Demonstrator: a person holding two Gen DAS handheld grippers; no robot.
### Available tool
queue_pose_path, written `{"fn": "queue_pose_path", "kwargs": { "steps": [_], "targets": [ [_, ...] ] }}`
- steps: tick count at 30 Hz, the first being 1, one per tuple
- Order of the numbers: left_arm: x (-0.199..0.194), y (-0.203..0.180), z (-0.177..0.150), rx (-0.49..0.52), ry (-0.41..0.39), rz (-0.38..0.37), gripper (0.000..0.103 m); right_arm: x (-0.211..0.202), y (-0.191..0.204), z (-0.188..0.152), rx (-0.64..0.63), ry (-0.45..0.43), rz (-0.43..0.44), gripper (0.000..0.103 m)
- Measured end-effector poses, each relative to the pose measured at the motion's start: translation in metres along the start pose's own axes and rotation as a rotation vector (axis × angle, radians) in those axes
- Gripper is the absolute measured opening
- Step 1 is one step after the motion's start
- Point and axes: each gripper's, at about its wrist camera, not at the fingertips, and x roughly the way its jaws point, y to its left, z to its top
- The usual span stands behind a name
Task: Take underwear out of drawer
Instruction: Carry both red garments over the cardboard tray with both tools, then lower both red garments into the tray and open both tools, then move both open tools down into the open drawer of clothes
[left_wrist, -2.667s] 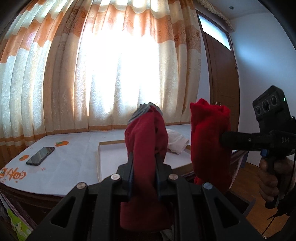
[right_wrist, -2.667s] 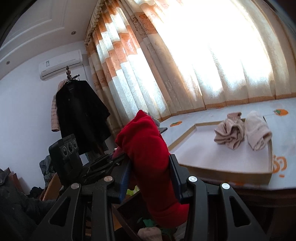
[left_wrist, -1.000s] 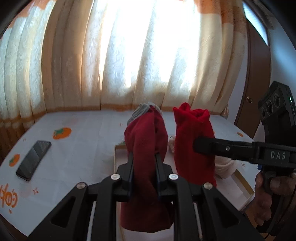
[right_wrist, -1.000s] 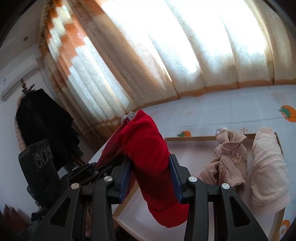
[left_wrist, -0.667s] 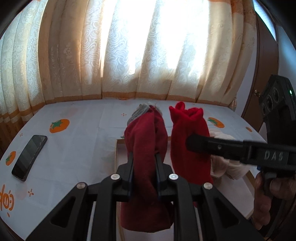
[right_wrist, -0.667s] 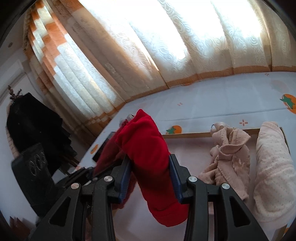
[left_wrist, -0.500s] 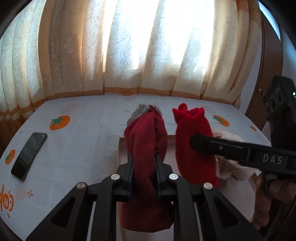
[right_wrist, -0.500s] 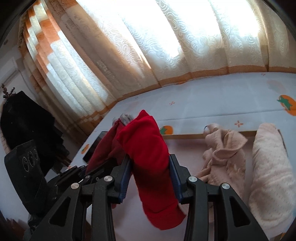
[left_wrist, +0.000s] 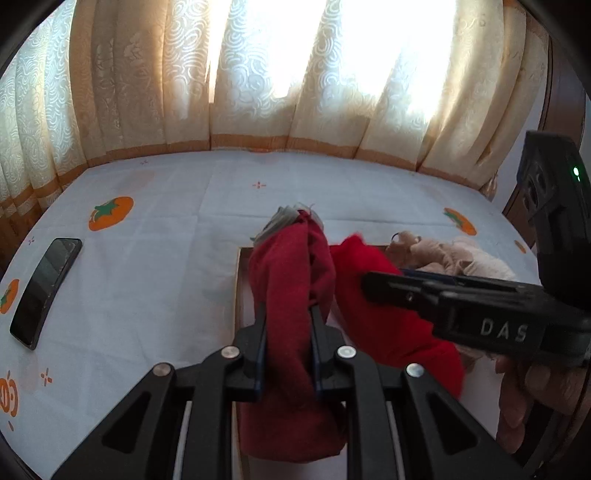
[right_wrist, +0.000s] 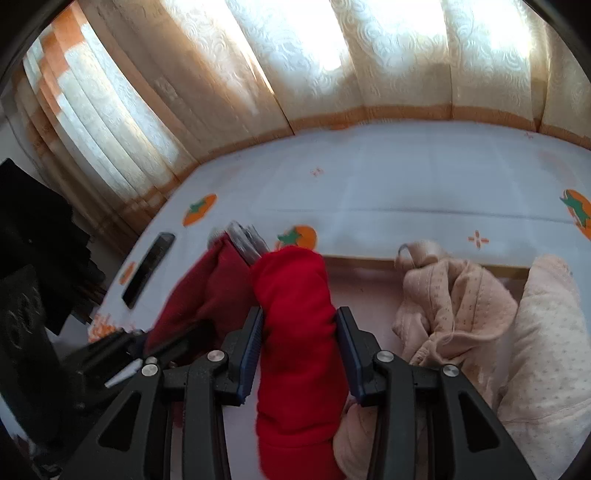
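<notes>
My left gripper (left_wrist: 288, 325) is shut on dark red underwear (left_wrist: 291, 280) with a grey band at its top. It hangs over the left part of a shallow wooden tray (left_wrist: 236, 288). My right gripper (right_wrist: 299, 328) is shut on bright red underwear (right_wrist: 299, 332), which droops low over the tray floor (right_wrist: 365, 288). In the left wrist view the bright red piece (left_wrist: 384, 317) and the right gripper's black body (left_wrist: 480, 310) sit just to the right. The dark red piece (right_wrist: 207, 291) shows left of the bright one in the right wrist view.
Beige and pale pink underwear (right_wrist: 454, 306) lie in the tray's right side (left_wrist: 443, 254). The tray rests on a white cloth with orange fruit prints (left_wrist: 110, 218). A black phone (left_wrist: 44, 291) lies at the left. Curtains (left_wrist: 258, 74) hang behind. A hand (left_wrist: 532, 398) grips the right tool.
Both grippers tilted downward and sank toward the tray, still clamping their red pieces. The bright red piece now hangs lower, near the tray floor beside the beige underwear.
</notes>
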Motion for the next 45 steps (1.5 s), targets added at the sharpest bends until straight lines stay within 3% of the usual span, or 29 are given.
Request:
{"fn": "queue_pose_path", "kwargs": {
  "steps": [4,7,9,18,28,45],
  "targets": [
    [0.007,-0.003,-0.003,0.014,0.019,0.000,0.017,-0.003,-0.004,-0.004,-0.023,-0.029,0.003,0.043],
    [0.009,-0.004,-0.005,0.019,0.020,0.000,0.020,-0.012,-0.005,-0.005,-0.021,-0.073,0.004,0.056],
    [0.006,-0.004,-0.006,0.016,0.011,0.010,0.022,-0.018,-0.003,-0.007,-0.035,-0.090,0.014,0.057],
    [-0.008,-0.007,-0.006,0.029,-0.040,0.032,0.047,-0.039,0.012,-0.021,-0.059,-0.133,0.024,0.064],
    [-0.032,-0.015,-0.020,0.059,-0.094,0.017,0.051,-0.077,0.023,-0.050,-0.104,-0.132,0.082,0.066],
    [-0.112,-0.046,-0.064,0.107,-0.200,-0.110,0.057,-0.160,0.044,-0.108,-0.212,-0.155,0.122,0.072]
  ]
}}
